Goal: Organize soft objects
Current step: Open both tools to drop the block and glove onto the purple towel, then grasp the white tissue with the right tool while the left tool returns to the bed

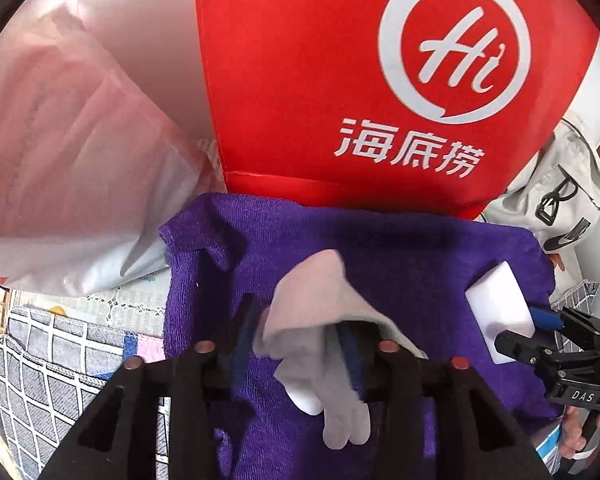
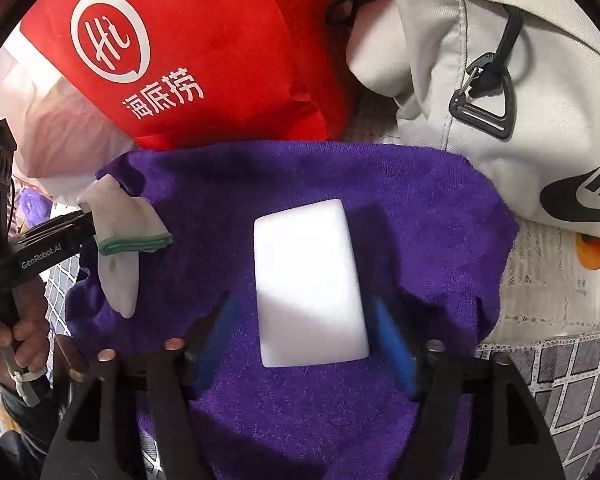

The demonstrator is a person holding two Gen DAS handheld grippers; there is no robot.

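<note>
A purple towel (image 1: 400, 264) lies spread below a red bag (image 1: 300, 80); it also shows in the right wrist view (image 2: 300, 184). My left gripper (image 1: 296, 340) is shut on a white glove (image 1: 320, 320) with a green cuff and holds it over the towel; the glove also shows in the right wrist view (image 2: 120, 232). My right gripper (image 2: 304, 320) is shut on a white foam sponge block (image 2: 308, 280) above the towel; the sponge also shows in the left wrist view (image 1: 500, 308).
A grey Nike bag (image 2: 500, 80) lies at the right behind the towel. A pink translucent plastic bag (image 1: 60, 140) lies at the left. A grey checked cloth (image 1: 40, 368) covers the surface. An orange toy (image 2: 596, 256) sits at the right edge.
</note>
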